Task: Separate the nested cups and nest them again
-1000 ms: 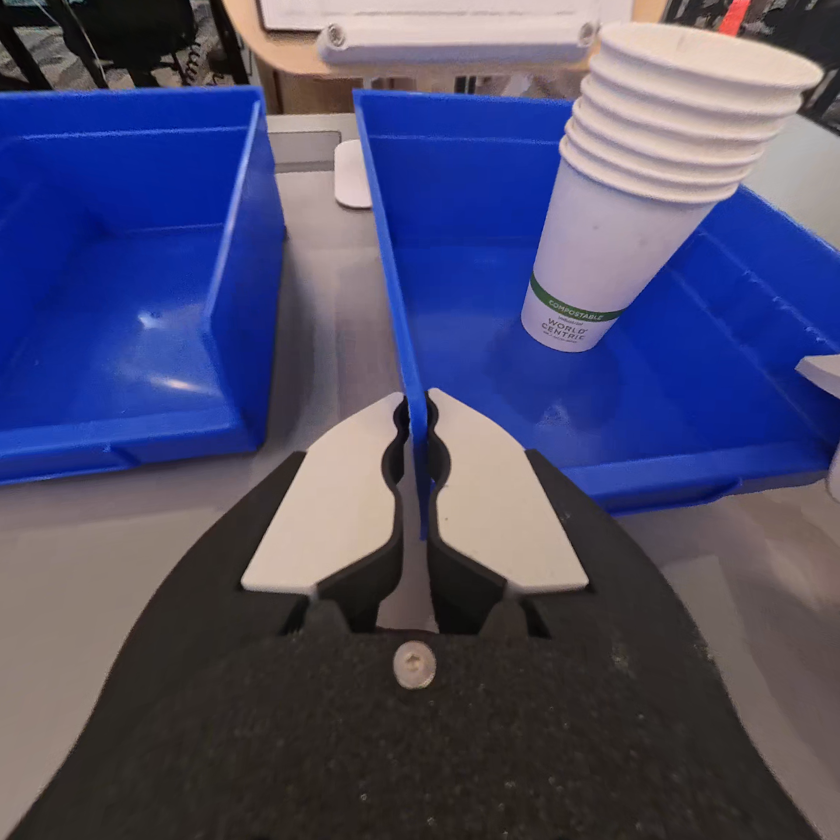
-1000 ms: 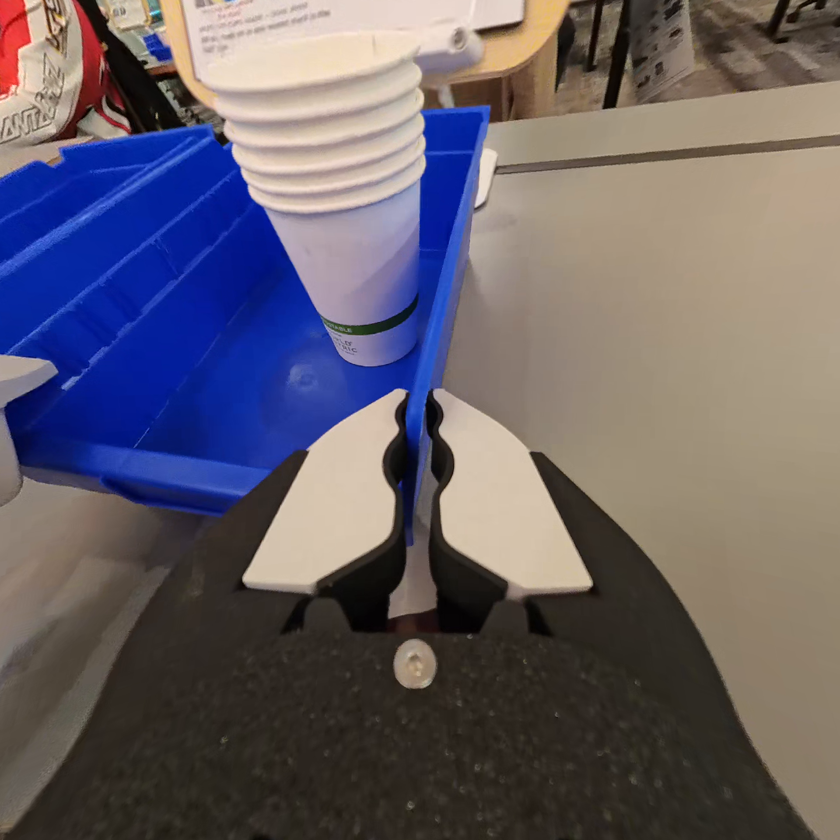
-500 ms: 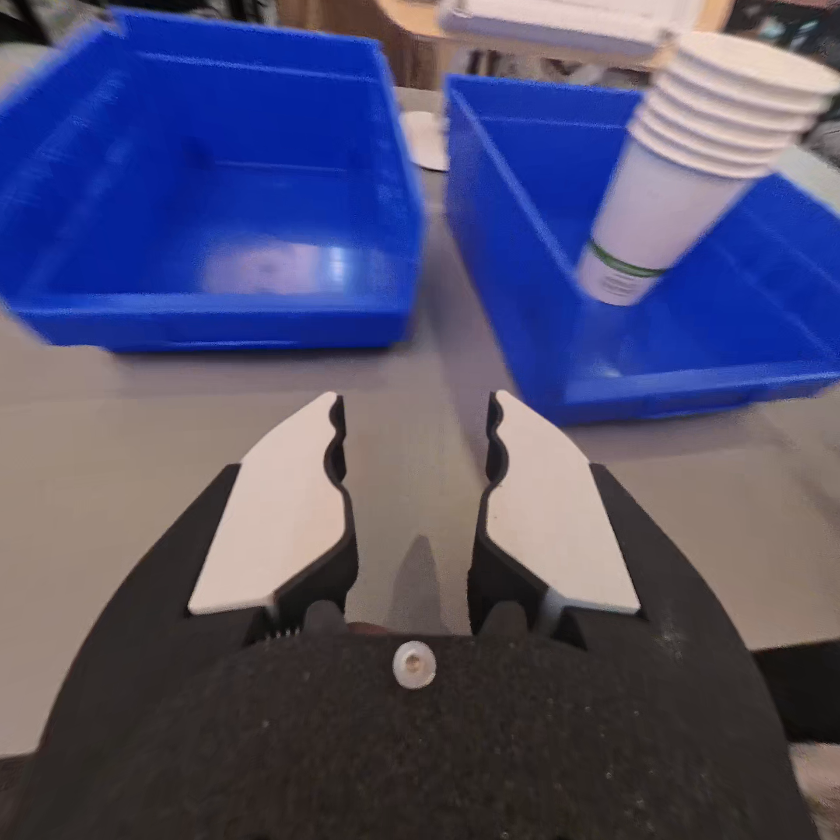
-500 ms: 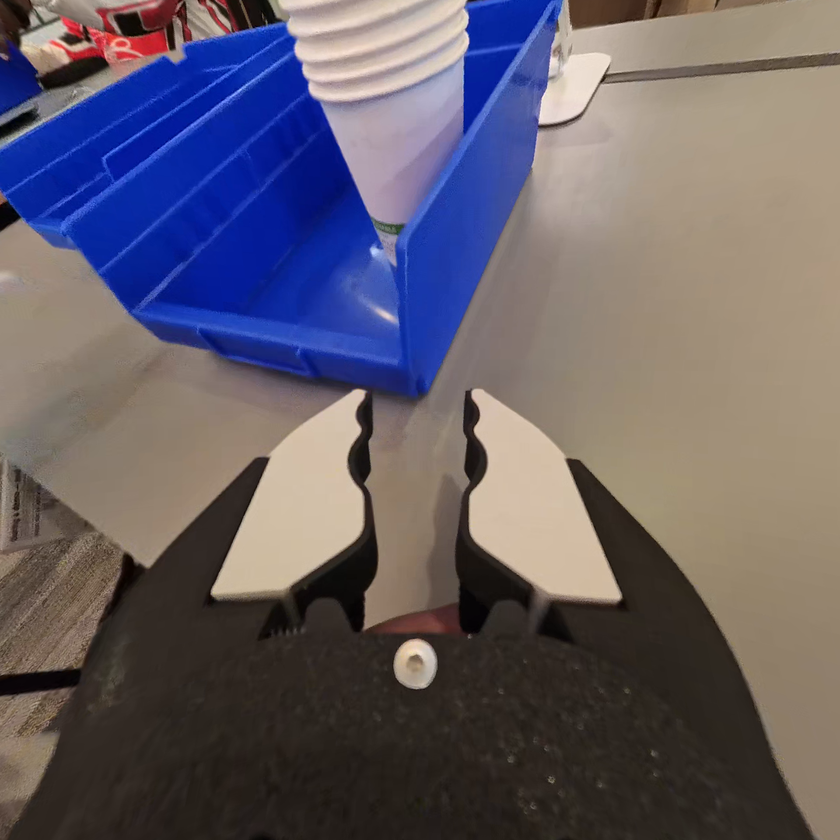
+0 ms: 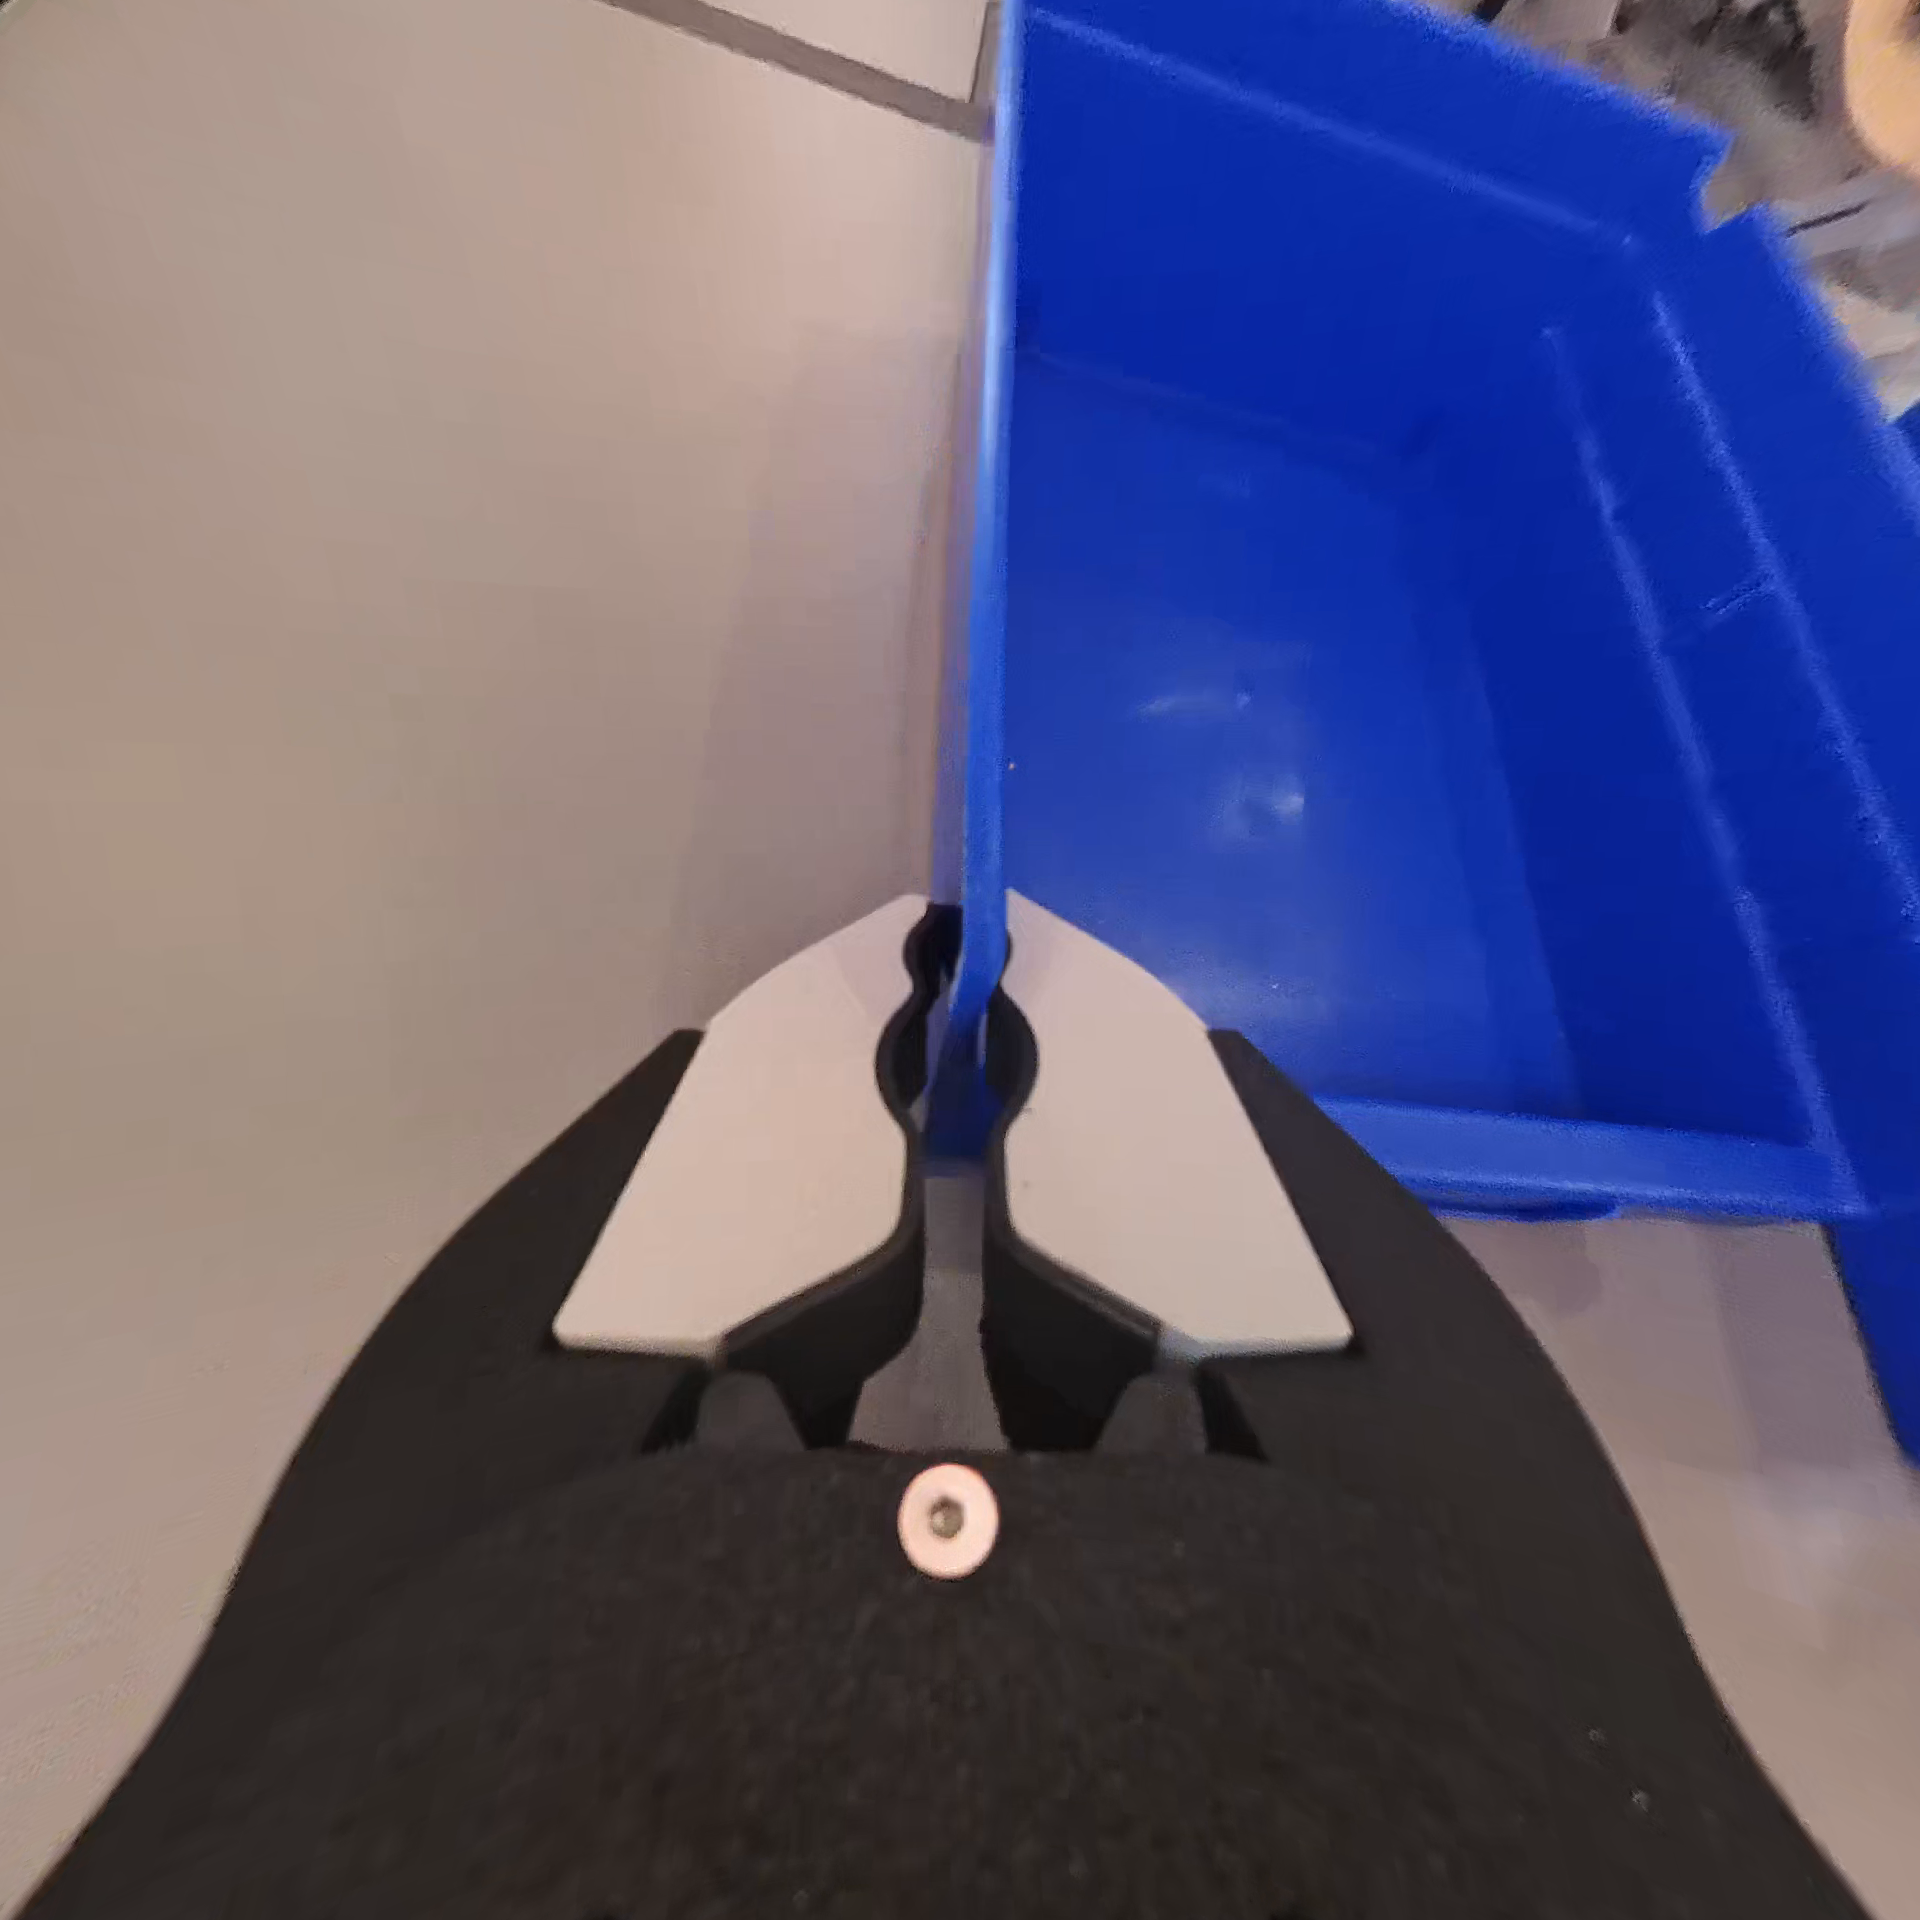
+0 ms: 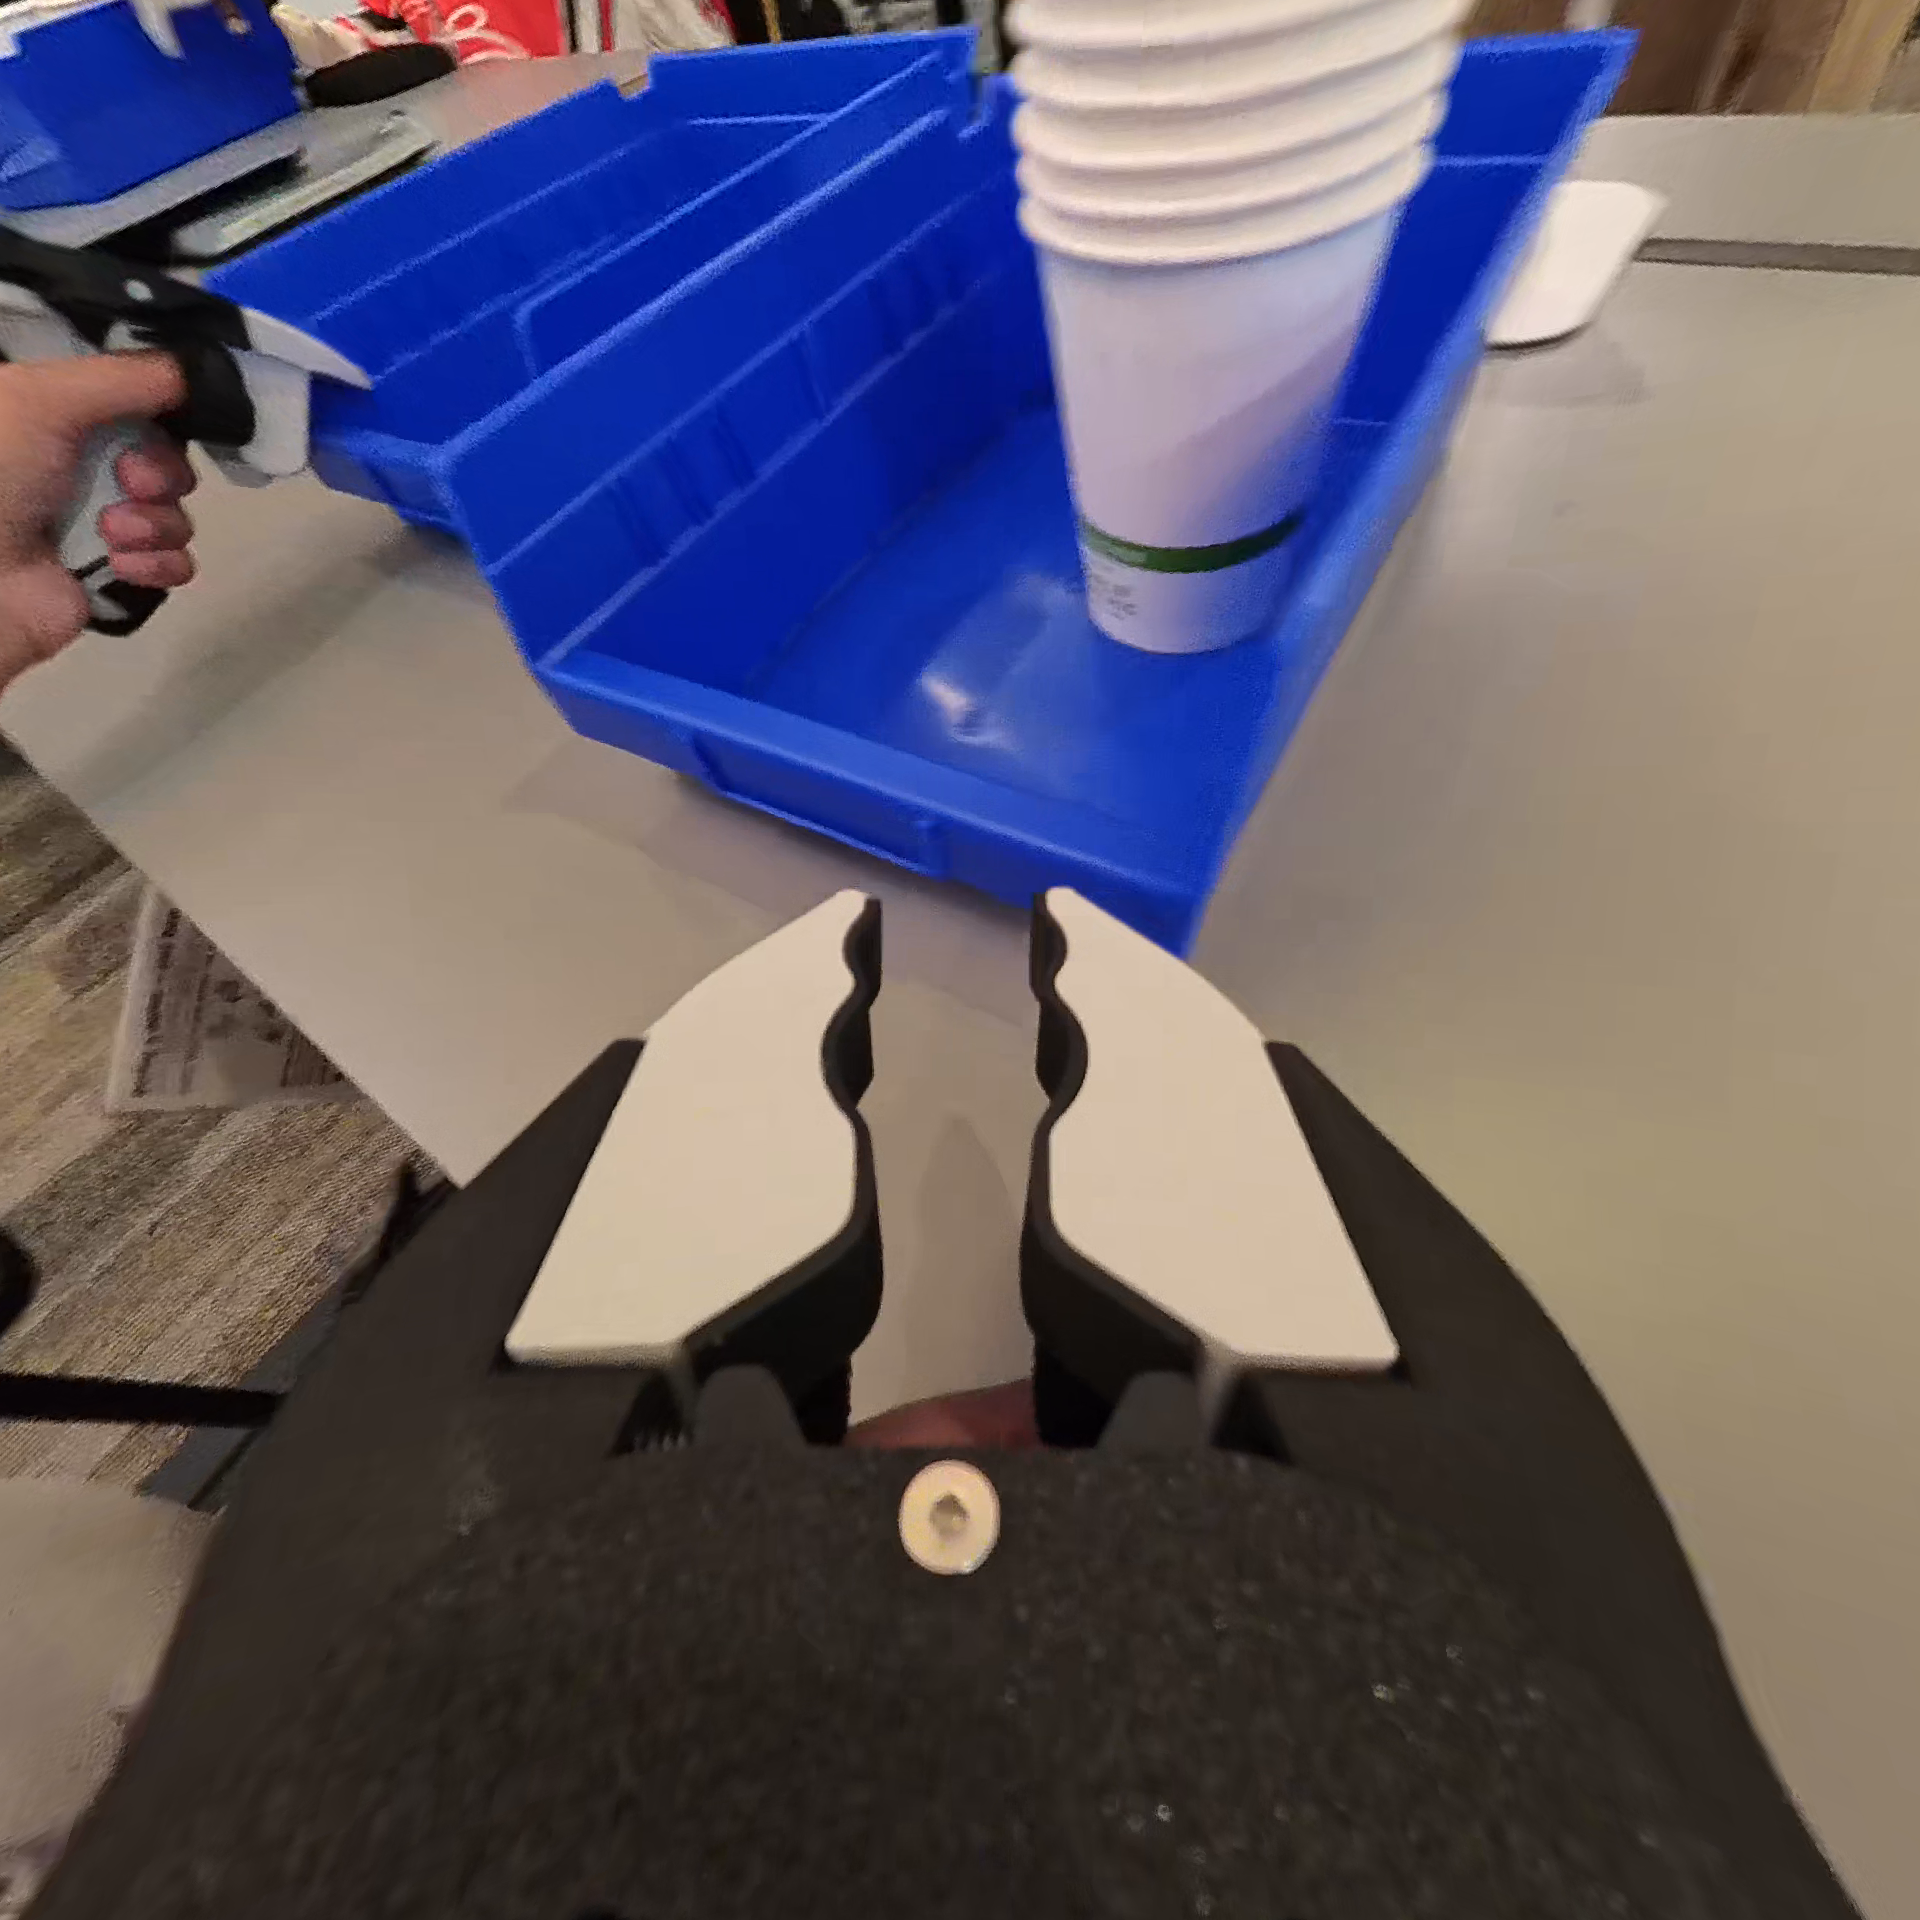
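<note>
A stack of several nested white paper cups (image 6: pixel 1205 364) with a green band stands upright in the right blue bin (image 6: pixel 831 769), near its right wall. My right gripper (image 6: pixel 956 914) is open and empty, over the grey table just in front of that bin's front right corner. My left gripper (image 5: pixel 966 920) is shut on the left wall (image 5: pixel 987 520) of the second, empty blue bin. In the right wrist view that left gripper (image 6: pixel 301 384) shows far left, held by a hand (image 6: pixel 62 468), at the empty bin's (image 6: pixel 582 208) front corner.
The two bins stand side by side on the grey table (image 6: pixel 1610 831). A flat white object (image 6: pixel 1569 260) lies behind the cup bin. The table's front edge, carpet and papers (image 6: pixel 197 1018) are at the lower left. Another blue bin (image 6: pixel 125 104) is far left.
Both grippers let go of the cup bin's walls and opened. My left gripper moved over to the empty bin's left wall and shut on it. My right gripper drew back and stays open.
</note>
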Motion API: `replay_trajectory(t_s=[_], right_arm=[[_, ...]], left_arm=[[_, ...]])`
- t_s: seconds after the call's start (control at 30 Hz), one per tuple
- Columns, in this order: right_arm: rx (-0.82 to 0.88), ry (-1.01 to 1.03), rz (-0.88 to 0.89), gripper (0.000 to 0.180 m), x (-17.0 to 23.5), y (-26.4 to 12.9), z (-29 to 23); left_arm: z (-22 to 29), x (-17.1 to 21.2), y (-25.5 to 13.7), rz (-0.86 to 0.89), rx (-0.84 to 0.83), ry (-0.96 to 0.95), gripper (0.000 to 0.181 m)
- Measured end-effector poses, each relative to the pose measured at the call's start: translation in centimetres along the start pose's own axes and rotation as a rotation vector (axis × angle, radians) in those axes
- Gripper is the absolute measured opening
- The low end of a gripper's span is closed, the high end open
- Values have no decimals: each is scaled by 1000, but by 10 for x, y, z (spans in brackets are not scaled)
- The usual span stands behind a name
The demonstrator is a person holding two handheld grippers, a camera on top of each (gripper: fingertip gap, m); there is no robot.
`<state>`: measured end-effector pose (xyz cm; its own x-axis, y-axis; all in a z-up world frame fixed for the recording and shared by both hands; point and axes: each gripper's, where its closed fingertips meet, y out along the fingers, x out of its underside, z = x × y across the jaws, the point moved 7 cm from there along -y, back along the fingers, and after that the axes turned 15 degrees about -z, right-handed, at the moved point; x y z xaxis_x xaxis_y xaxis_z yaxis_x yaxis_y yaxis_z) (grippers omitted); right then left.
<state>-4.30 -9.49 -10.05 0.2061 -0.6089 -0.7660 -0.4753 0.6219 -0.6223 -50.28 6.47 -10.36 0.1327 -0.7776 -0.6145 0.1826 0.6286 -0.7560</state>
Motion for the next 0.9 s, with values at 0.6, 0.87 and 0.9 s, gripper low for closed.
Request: replay_trajectory(t_s=[0.6, 0.87, 0.9], right_arm=[[-164, -292, -9, 54, -34, 78, -167], [-23, -246, 68, 5, -46, 87, -164], [-29, -233, 100, 5, -50, 81, -163]], left_arm=[[49, 186, -132, 157, -190, -162, 5], [85, 212, -165, 344, -386, -15, 5], [91, 209, -172, 383, -405, 3, 5]])
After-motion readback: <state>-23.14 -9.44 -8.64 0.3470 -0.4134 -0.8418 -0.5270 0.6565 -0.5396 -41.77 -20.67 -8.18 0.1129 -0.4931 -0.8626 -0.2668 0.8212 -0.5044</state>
